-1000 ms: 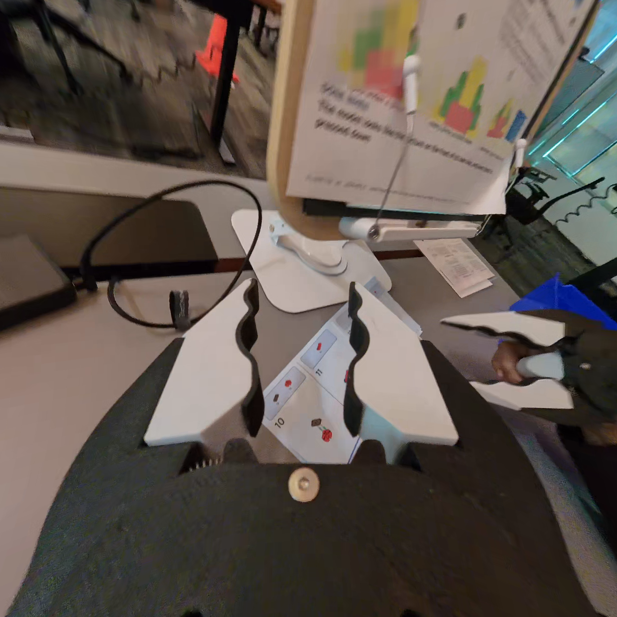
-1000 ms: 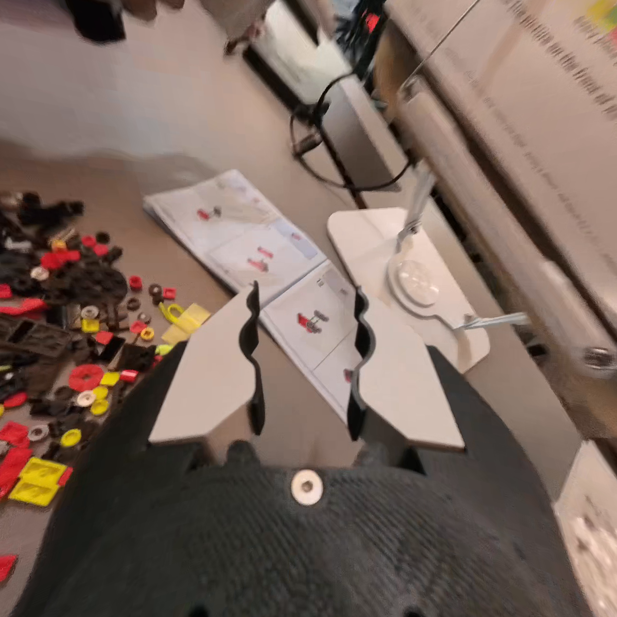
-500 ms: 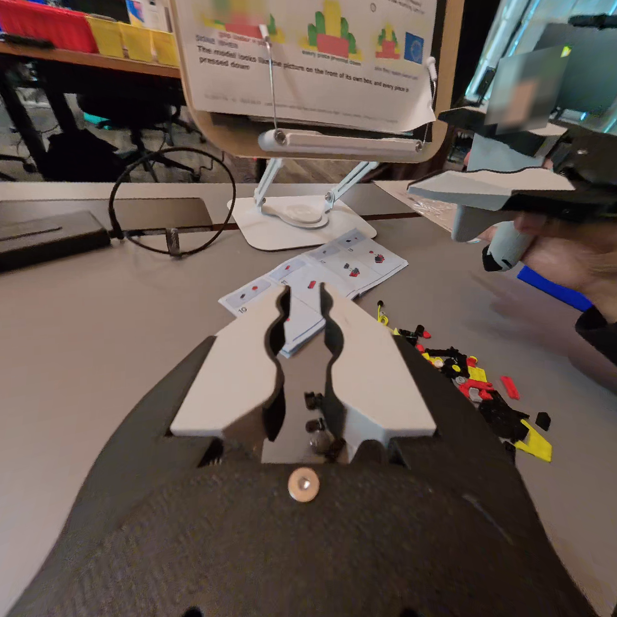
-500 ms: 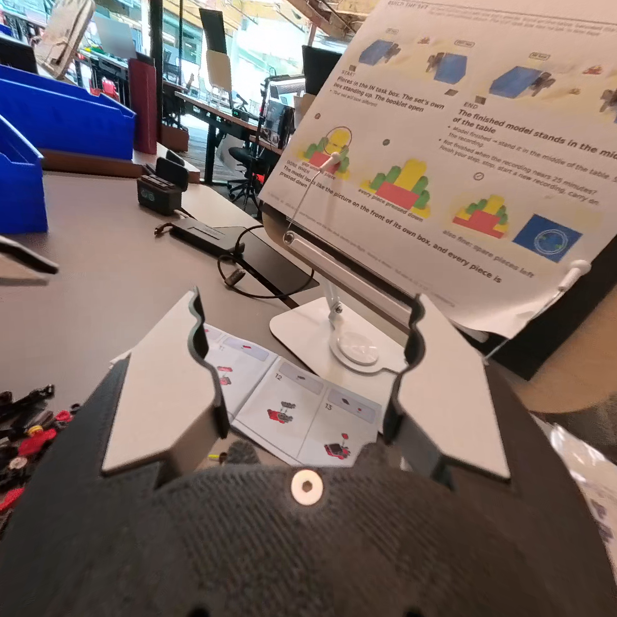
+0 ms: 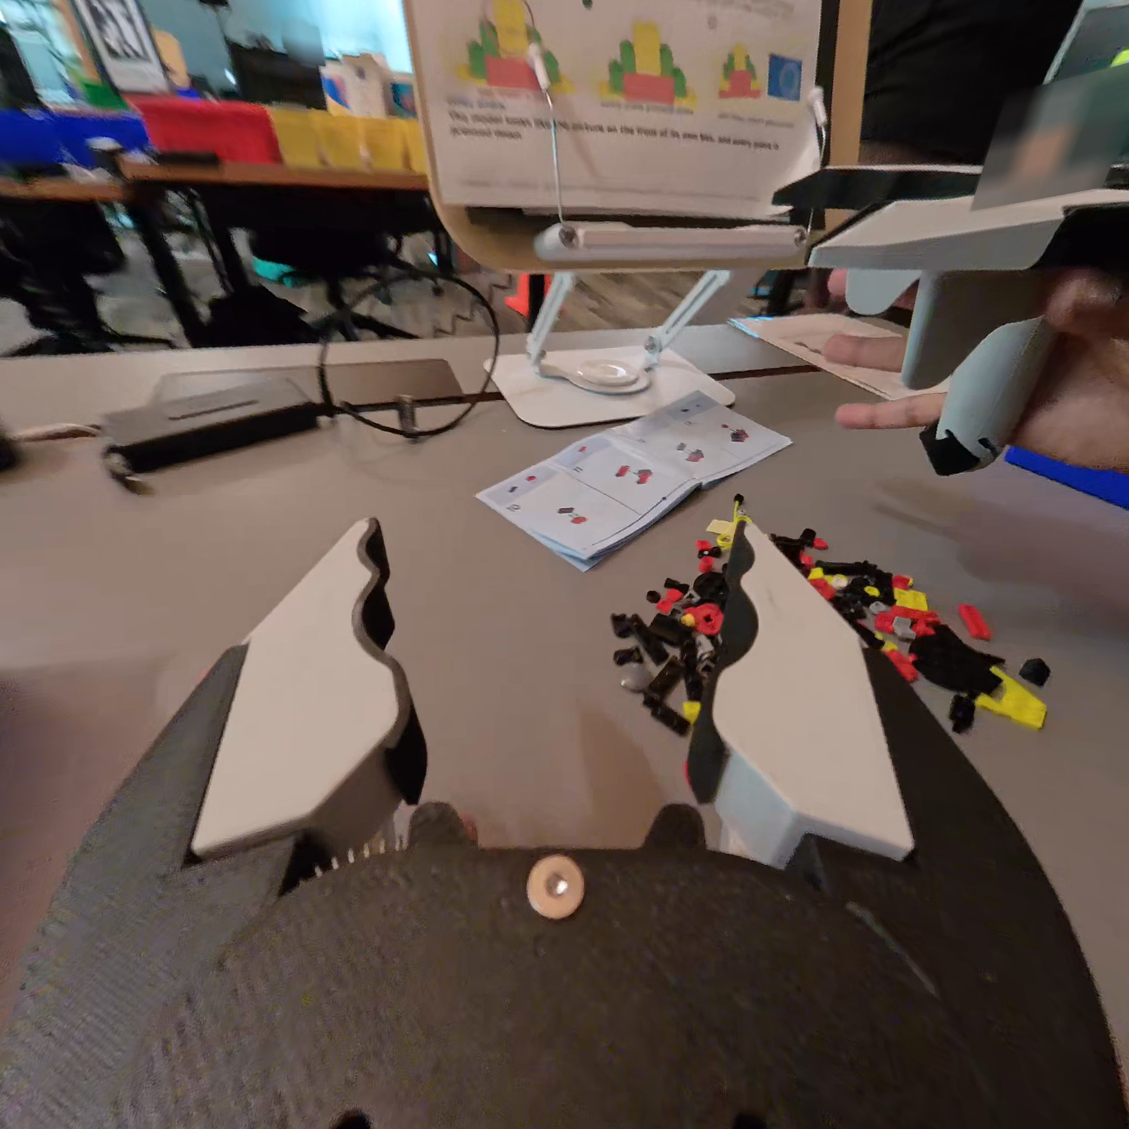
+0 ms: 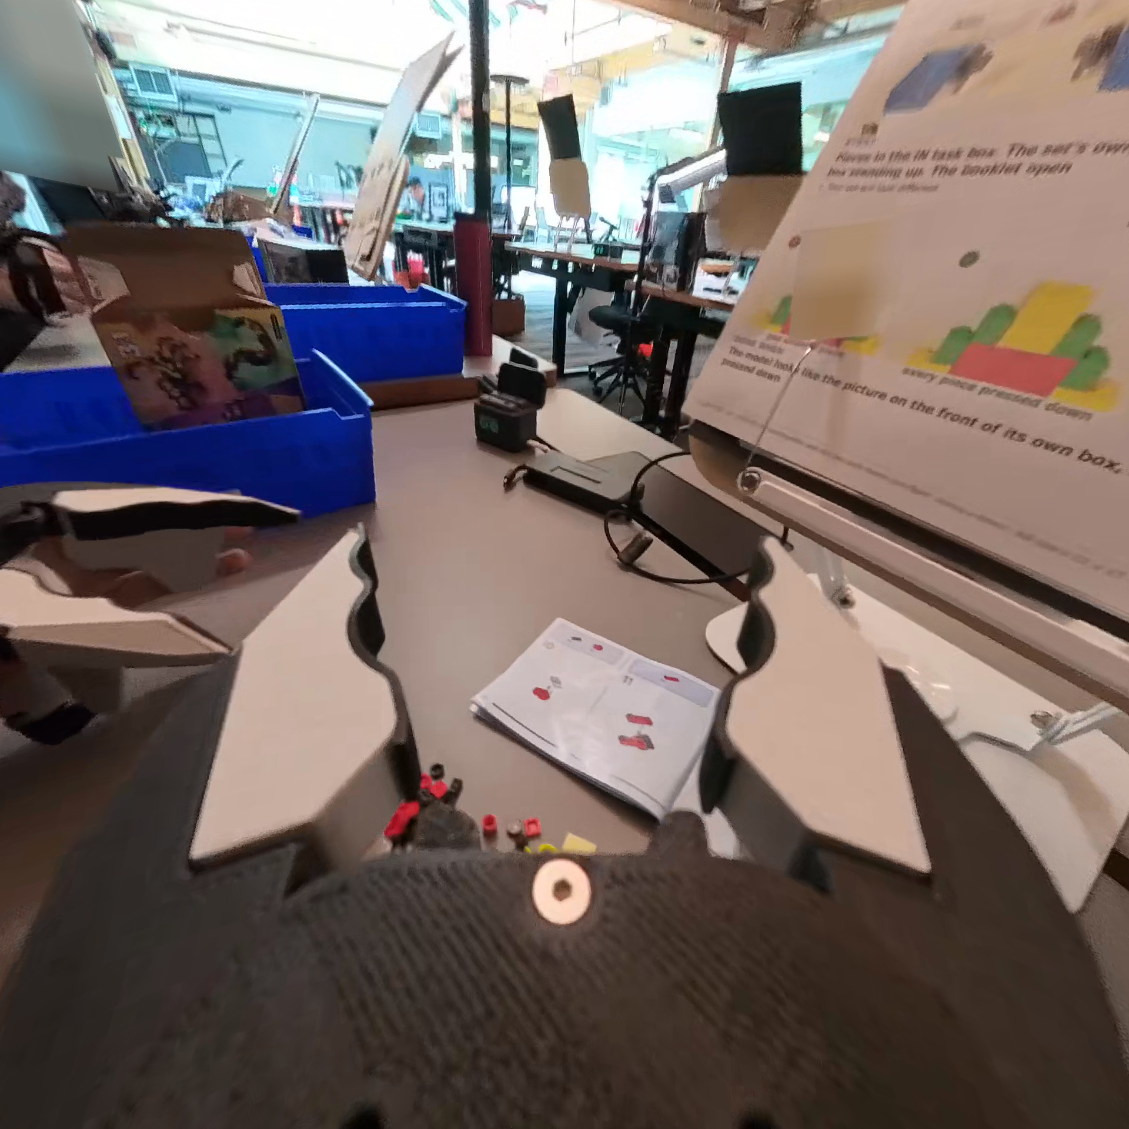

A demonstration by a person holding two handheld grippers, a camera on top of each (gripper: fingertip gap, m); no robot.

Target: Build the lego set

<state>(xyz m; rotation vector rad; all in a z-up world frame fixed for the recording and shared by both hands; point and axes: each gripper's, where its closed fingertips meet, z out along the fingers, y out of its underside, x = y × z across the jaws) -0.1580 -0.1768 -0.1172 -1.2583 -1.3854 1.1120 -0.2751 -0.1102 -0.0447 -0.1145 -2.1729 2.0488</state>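
A pile of small black, red and yellow lego pieces [image 5: 812,617] lies loose on the grey table, partly behind my left gripper's right finger. An open instruction booklet [image 5: 635,482] lies just beyond it and also shows in the right wrist view [image 6: 602,708]. My left gripper [image 5: 553,531] is open and empty above the table, left of the pile. My right gripper [image 6: 559,550] is open and empty, held above the booklet, with a few pieces [image 6: 446,812] below its base. It shows at the upper right of the left wrist view [image 5: 953,232].
A white stand [image 5: 611,379] holds a printed sheet [image 5: 617,91] behind the booklet. A black box with a looped cable [image 5: 403,360] lies at the back left. A blue bin [image 6: 256,446] with the set's box [image 6: 195,342] stands at the far left.
My left gripper has opened wide and pulled back, so the pile and booklet show. My right gripper has dropped lower and turned left, staying open.
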